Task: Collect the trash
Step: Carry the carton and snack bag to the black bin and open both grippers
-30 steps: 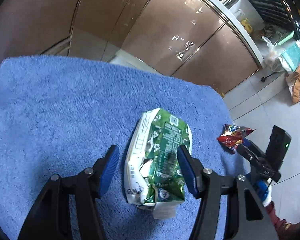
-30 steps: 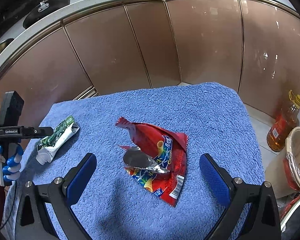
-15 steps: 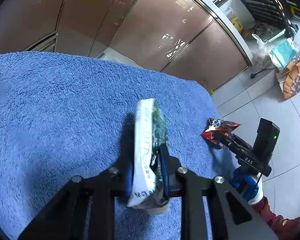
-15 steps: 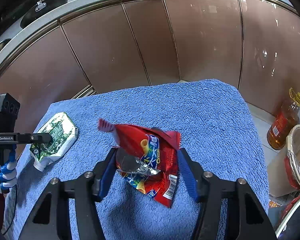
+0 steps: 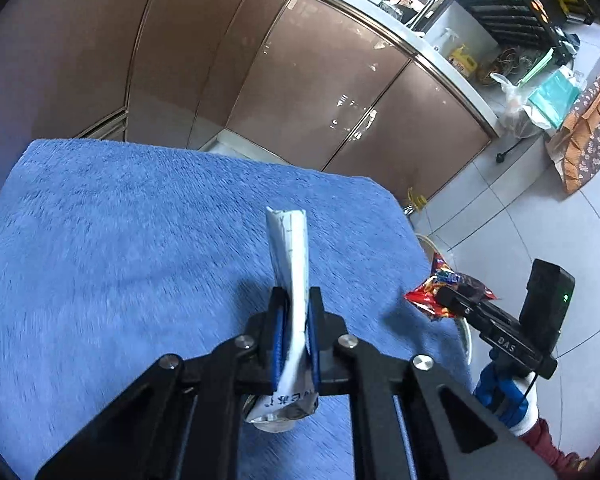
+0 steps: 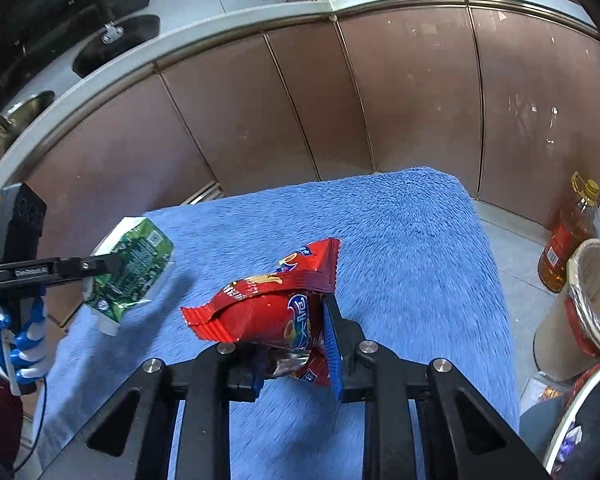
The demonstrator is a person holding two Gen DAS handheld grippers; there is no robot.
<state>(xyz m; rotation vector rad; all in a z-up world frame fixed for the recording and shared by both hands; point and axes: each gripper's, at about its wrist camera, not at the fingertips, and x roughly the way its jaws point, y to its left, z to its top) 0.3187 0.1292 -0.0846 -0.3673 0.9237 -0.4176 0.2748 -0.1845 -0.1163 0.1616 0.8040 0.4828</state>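
far left: a gloved hand (image 6: 18, 332) in blue and white, gripping the handle of the left gripper (image 5: 296, 320). jaws just closed, now pinching the flattened green-and-white carton (image 5: 290, 264) edge-on between the blue pads (image 5: 278, 344), lifted clear of the blue towel (image 5: 120, 240) with its shadow below. seen from the right wrist view, the same carton (image 6: 130, 266) hanging above the towel's left edge, printed green face turned toward the camera, cap end drooping down.

centre: right gripper (image 6: 296, 344), jaws just closed too, clamped on the red snack bag (image 6: 268, 304); crumpled silver inside showing near the pads, sealed end sticking out to the left, bag raised off the towel (image 6: 400, 248). in the left wrist view, the same red bag (image 5: 440, 292) past the towel's right edge.

beyond the towel: brown glossy cabinet doors (image 6: 400, 100) under a pale counter.

right, on the tiled floor: an oil bottle (image 6: 568, 244) near the cabinets, and nearer, a lined waste bin (image 6: 580, 308) just beside the towel's right side.
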